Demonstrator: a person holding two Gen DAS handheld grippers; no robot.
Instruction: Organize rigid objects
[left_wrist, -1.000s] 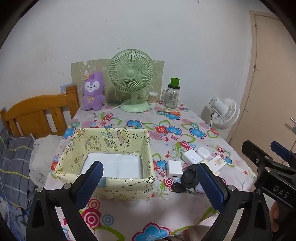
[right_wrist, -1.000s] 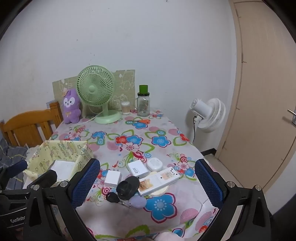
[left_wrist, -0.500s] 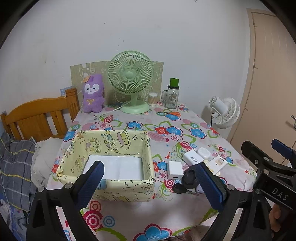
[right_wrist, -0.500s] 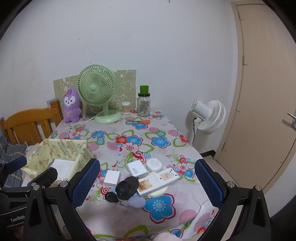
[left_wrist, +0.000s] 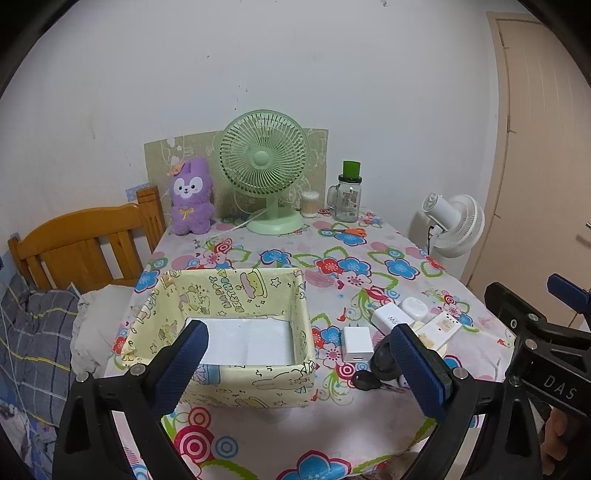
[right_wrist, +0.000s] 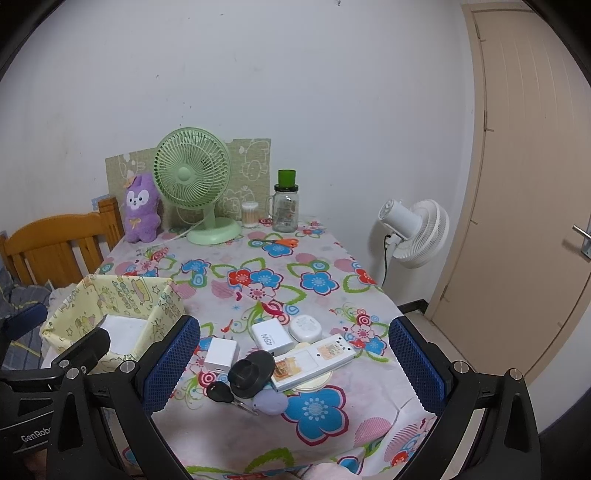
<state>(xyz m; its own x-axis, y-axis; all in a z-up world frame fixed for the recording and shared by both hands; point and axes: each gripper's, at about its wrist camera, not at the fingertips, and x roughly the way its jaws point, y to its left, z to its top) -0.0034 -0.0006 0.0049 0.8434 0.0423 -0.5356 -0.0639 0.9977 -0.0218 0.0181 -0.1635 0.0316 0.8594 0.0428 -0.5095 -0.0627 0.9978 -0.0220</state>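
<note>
— Grippers first: where do we stand?

— Both hang above the near edge of the table (right_wrist: 325, 435), touching nothing. Our left gripper (left_wrist: 299, 363) has its jaws spread wide and empty, with the box (left_wrist: 221, 387) just past them. Our right gripper (right_wrist: 295, 363) is spread just as wide, also empty, and frames the clutter.

— So which step is this?

— We judge it the very start. The box, yellow with a white floor, holds none of the small things as far as we can see. Everything to sort lies on the cloth to its right: a charger (right_wrist: 221, 355), a white adapter (right_wrist: 272, 335), a round case (right_wrist: 305, 328), a remote (right_wrist: 314, 361), a black knob (right_wrist: 252, 373), a key (right_wrist: 220, 392) and a lilac fob (right_wrist: 269, 403).

— How do they lie?

— Tightly packed. The knob rests against the remote's near end, the key and fob sit just beside the knob, and a pale disc (right_wrist: 314, 384) shows under the remote.

— Then what does the next move call for?

— We think the right gripper should drop onto one piece that stands apart, probably the charger, which is nearest the box and free on its sides. We should line the pads up across its flat faces before pressing them together, then carry it left over the box wall.
</note>
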